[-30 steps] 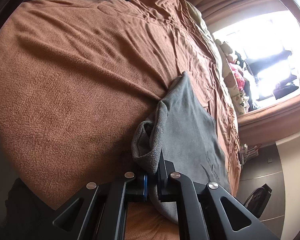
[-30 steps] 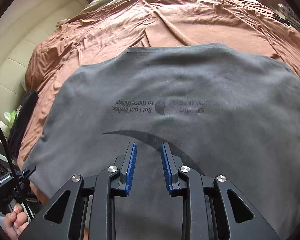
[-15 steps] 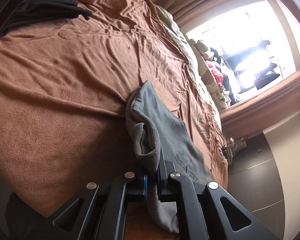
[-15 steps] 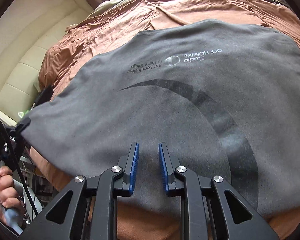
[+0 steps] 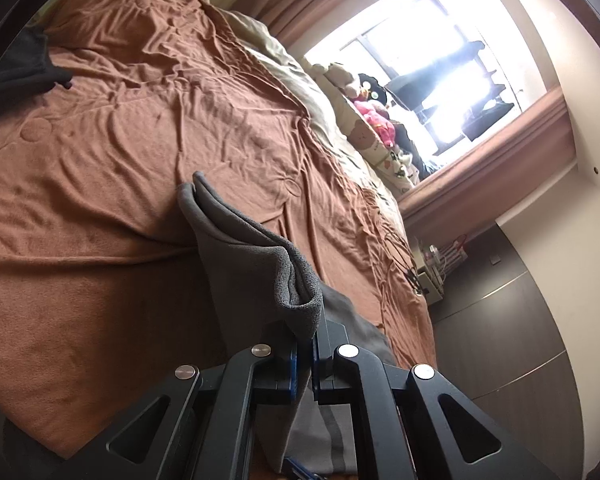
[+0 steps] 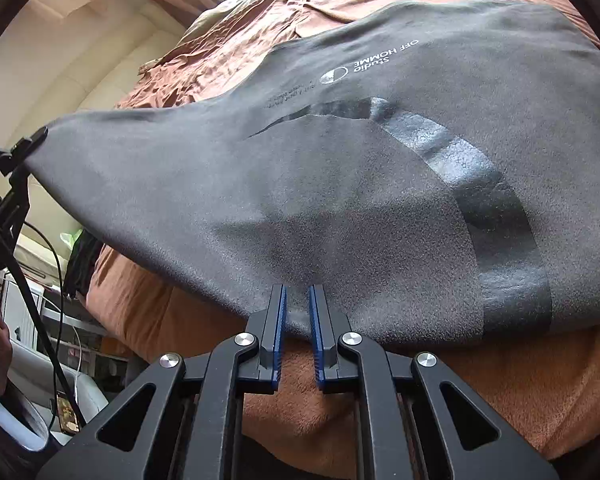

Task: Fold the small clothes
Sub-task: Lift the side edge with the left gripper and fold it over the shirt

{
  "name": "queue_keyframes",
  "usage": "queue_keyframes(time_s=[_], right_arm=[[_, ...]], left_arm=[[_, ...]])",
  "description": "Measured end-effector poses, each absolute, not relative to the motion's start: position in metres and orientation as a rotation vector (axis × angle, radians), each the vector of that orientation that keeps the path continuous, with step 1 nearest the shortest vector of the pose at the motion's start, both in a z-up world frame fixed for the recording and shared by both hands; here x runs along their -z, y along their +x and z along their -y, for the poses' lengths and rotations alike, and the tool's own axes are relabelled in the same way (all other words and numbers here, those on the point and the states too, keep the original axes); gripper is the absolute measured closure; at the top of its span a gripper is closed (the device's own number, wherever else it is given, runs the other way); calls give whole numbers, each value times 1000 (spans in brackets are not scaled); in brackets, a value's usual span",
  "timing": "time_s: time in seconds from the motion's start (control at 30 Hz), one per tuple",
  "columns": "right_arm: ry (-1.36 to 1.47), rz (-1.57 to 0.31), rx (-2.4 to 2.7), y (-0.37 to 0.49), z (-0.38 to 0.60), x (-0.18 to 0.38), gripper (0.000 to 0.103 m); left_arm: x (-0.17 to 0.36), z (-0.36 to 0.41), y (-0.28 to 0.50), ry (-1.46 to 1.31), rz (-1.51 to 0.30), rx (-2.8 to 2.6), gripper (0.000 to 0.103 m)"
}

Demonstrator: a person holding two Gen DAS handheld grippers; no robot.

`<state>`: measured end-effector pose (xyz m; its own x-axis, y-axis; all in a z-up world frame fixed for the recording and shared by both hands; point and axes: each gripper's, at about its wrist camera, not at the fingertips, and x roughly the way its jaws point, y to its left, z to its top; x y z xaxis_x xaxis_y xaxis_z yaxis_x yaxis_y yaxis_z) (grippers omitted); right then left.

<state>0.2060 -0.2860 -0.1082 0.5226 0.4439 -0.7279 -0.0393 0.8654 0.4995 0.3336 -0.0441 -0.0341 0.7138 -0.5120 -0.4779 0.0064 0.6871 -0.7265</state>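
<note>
A soft, light grey T-shirt (image 6: pixel 340 184) sags over the brown bed (image 5: pixel 120 160), one corner pinched tight in the left hand-held gripper (image 5: pixel 305 354), while the right hand-held gripper (image 6: pixel 297 312), just narrowing, straddles its near hem, likely the next hold.

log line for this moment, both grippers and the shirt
left gripper: shut on grey t-shirt corner, lifted | right gripper: jaws just closing at hem, pads not pressing | bed cover: under shirt

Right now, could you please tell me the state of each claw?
Left claw: shut on the grey shirt.
Right claw: has just been closing at the shirt's hem, pads not pressing yet.
</note>
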Motion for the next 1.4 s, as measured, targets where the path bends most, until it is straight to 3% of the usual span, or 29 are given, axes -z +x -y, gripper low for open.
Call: queue_keyframes(time_s=[0.5, 0.57, 0.67, 1.1, 1.4], right_arm=[[629, -805, -250, 160, 397, 63, 93], [640, -777, -236, 150, 407, 57, 88], [649, -729, -207, 133, 427, 49, 69], [666, -644, -110, 69, 481, 29, 62], [578, -710, -54, 41, 489, 16, 61]], left_arm=[[-26, 148, 344, -612, -724, 543, 99], [-30, 160, 344, -594, -729, 559, 99], [-33, 179, 343, -574, -741, 592, 99], [-30, 270, 333, -462, -815, 714, 99], [0, 326, 314, -412, -902, 798, 99]])
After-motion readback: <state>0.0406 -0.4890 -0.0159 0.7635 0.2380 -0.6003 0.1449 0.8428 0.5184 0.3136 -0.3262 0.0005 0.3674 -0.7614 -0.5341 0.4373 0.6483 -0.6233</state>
